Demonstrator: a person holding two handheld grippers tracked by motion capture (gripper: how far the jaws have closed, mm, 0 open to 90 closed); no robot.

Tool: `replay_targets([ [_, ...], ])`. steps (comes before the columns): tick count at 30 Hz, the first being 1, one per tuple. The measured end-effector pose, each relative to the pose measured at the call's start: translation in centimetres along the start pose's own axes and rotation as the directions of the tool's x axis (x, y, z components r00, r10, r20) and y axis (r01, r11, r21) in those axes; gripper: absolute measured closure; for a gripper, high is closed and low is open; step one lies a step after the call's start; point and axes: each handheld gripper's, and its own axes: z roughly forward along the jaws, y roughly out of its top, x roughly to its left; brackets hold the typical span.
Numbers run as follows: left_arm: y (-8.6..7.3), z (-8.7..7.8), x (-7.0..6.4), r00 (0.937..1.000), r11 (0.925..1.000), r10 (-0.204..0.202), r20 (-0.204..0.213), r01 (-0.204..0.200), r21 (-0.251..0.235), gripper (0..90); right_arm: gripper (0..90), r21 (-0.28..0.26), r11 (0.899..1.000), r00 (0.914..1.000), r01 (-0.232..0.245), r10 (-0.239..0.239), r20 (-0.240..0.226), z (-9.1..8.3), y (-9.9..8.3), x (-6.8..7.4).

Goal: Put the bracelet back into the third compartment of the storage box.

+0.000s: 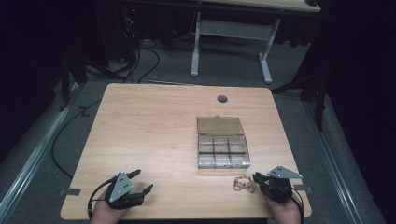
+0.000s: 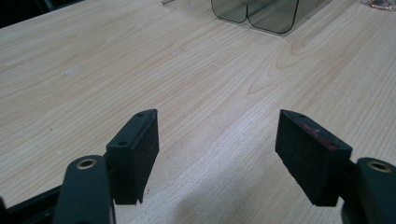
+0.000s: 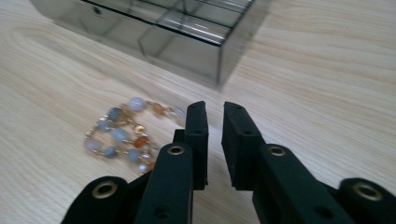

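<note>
A beaded bracelet (image 3: 123,133) is seen lying bunched on the desk (image 1: 149,135), just in front of the near right corner of a clear compartment box (image 1: 222,148), whose lid is folded open on its far side. The right claw (image 3: 214,126) is held just beside the bracelet, on the side away from the box's middle, with its jaws drawn almost together and nothing between them; only a thin gap is left. The left claw (image 2: 217,135) is parked well to the left of the box near the desk's front edge, its jaws spread wide and empty. Placing the bracelet in one of the box's compartments is judged to be the work in hand. Several slips could be expected from here: with the jaws this narrow, the beads could be pushed across the desk rather than taken up unless the claw is widened first; only a single strand could be pinched, so that the loop dangles and snags on the box wall; and the light box, unheld, could be shoved if it is bumped.
</note>
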Motion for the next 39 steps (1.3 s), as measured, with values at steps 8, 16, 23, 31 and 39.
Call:
replay_targets([
  [8, 0.0, 0.0, 0.0, 1.0, 1.0, 0.002, 0.009, -0.002, -0.005, 31.0, 75.1, 0.066, 0.997, 0.9982, -0.042, 0.039, 0.046, -0.1, -0.2, -1.1],
  [16, 0.0, 0.0, 0.0, 0.9999, 0.9999, 0.006, 0.013, -0.006, -0.008, 31.1, 69.6, 0.175, 0.983, 0.9973, -0.056, 0.047, 0.057, -0.7, 1.2, -1.7],
  [23, 0.0, -0.1, 0.0, 0.9999, 0.9999, 0.008, 0.014, -0.007, -0.012, 31.0, 67.3, 0.254, 0.964, 0.9969, -0.075, 0.067, 0.043, -0.7, 2.2, -2.0],
  [31, 0.0, -0.1, -0.1, 0.9998, 0.9999, 0.009, 0.017, -0.009, -0.009, 31.0, 64.3, 0.354, 0.933, 0.9983, -0.058, 0.056, 0.016, -0.4, 2.9, -1.7],
  [39, -0.1, -0.1, -0.1, 0.9998, 0.9999, 0.008, 0.017, -0.007, -0.013, 31.0, 60.7, 0.43, 0.902, 0.9994, -0.029, 0.033, -0.003, 0.0, 3.6, -1.6],
])
